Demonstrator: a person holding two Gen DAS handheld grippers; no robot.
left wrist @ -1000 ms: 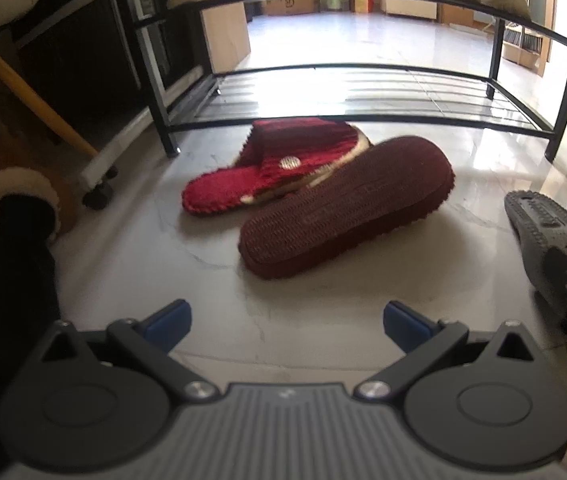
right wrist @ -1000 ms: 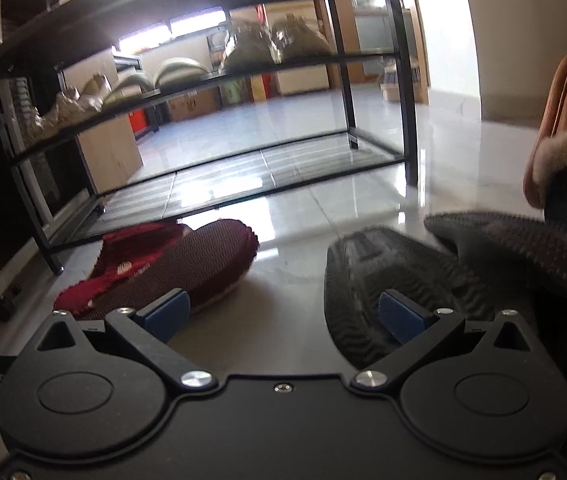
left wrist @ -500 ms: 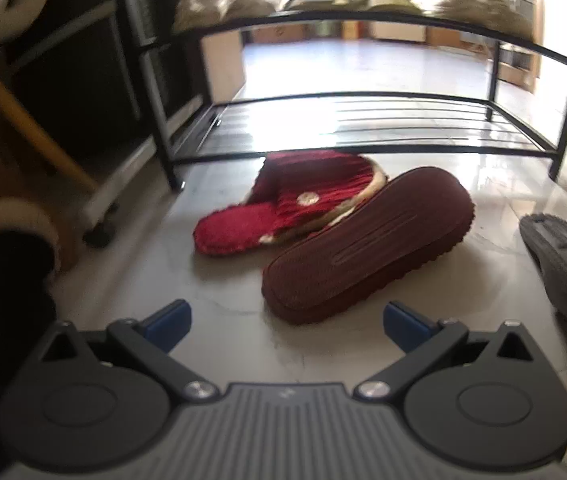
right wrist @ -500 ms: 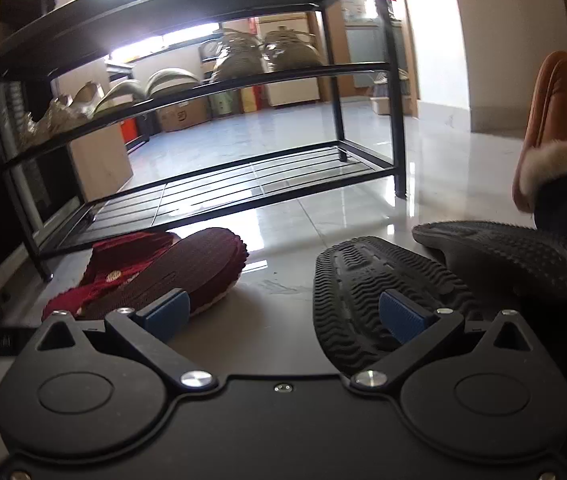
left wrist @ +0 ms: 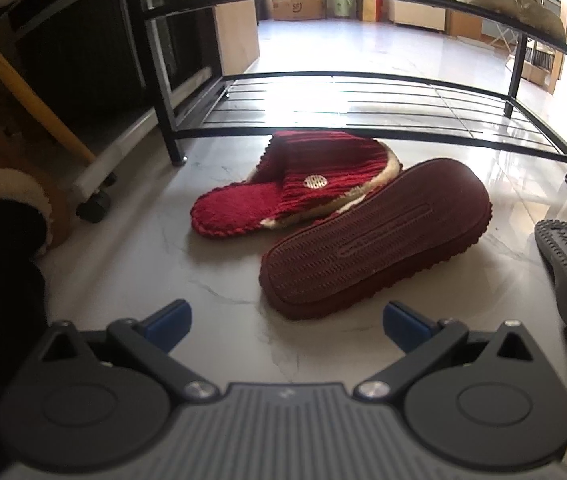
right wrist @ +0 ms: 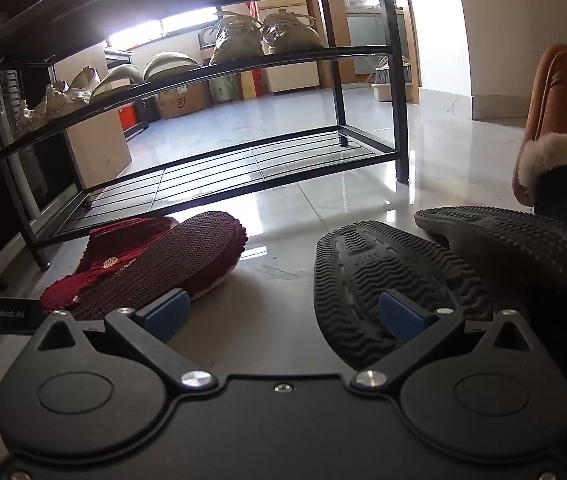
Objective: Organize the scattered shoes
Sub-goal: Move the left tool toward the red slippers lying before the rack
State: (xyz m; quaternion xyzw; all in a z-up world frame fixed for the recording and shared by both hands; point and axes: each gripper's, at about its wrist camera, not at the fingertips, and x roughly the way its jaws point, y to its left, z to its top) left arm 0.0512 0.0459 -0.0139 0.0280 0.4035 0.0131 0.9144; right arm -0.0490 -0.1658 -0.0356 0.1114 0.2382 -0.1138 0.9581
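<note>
Left wrist view: a black shoe rack [left wrist: 363,88] spans the 12 o'clock side of a glossy marble floor [left wrist: 123,264], its lowest shelf bare. Just before it lie two red slippers; the overturned red slipper [left wrist: 375,236], sole up, leans on the upright red slipper [left wrist: 283,196]. Its long axis runs from 7 to 1 o'clock, heel end nearest the left gripper [left wrist: 286,321], whose fingers stand wide and empty. The right gripper [right wrist: 285,313], equally wide, hovers over the upturned black shoe [right wrist: 383,280] at 1 o'clock.
</note>
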